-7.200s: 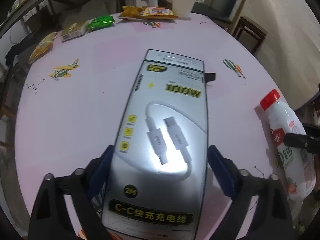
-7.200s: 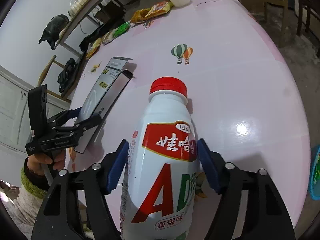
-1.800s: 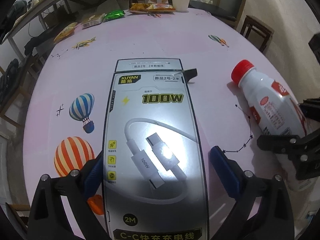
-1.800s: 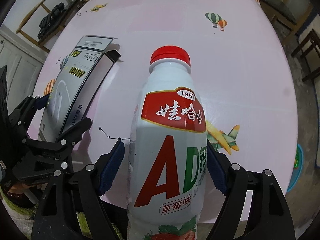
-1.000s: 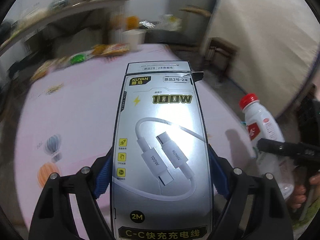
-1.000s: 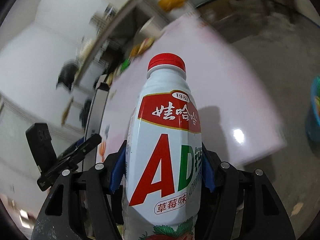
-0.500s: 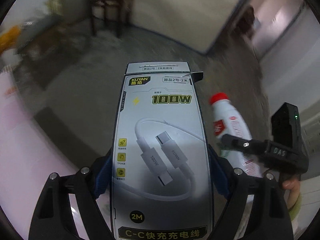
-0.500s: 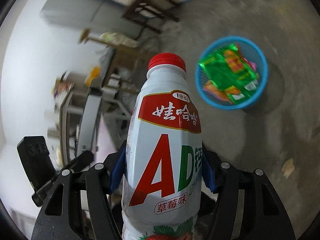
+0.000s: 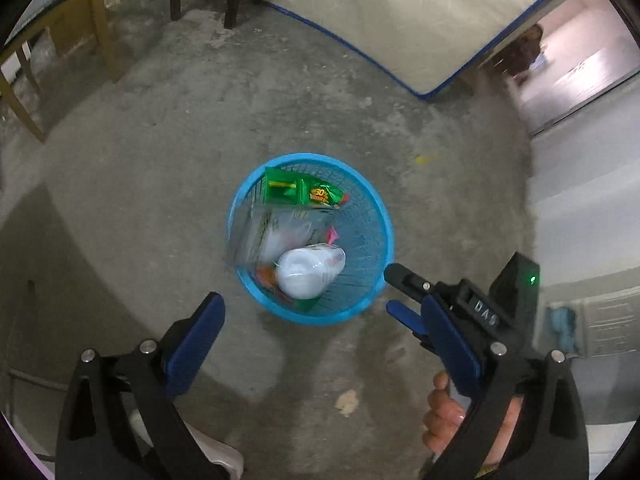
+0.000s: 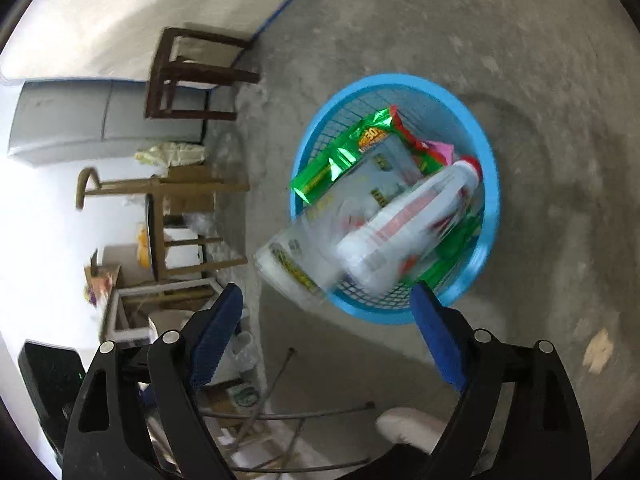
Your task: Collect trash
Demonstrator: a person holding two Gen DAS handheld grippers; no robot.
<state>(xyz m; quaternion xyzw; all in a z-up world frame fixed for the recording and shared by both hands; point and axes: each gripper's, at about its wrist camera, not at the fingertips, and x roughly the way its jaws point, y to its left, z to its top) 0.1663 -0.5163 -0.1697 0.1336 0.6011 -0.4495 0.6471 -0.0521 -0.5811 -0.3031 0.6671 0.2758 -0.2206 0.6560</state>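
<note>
Both the left tongs [image 9: 320,316] and right tongs [image 10: 326,320] gape wide and empty above the blue basket [image 9: 384,224] on the floor, where the box [image 10: 320,236], blurred, overhangs the rim beside the bottle [image 10: 404,220] and might tip out.

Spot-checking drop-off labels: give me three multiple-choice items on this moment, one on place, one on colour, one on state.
1. Where is the white bottle?
A. in the basket
B. on the floor
C. in the right gripper

2. What colour is the basket?
A. red
B. blue
C. grey

3. How does the left gripper stand?
A. shut on a box
B. shut on nothing
C. open, holding nothing

Key: 1 A, it lies inside the mesh wall; 2 B, the rim is blue; 3 C, the blue pads stand wide apart with bare floor between.
</note>
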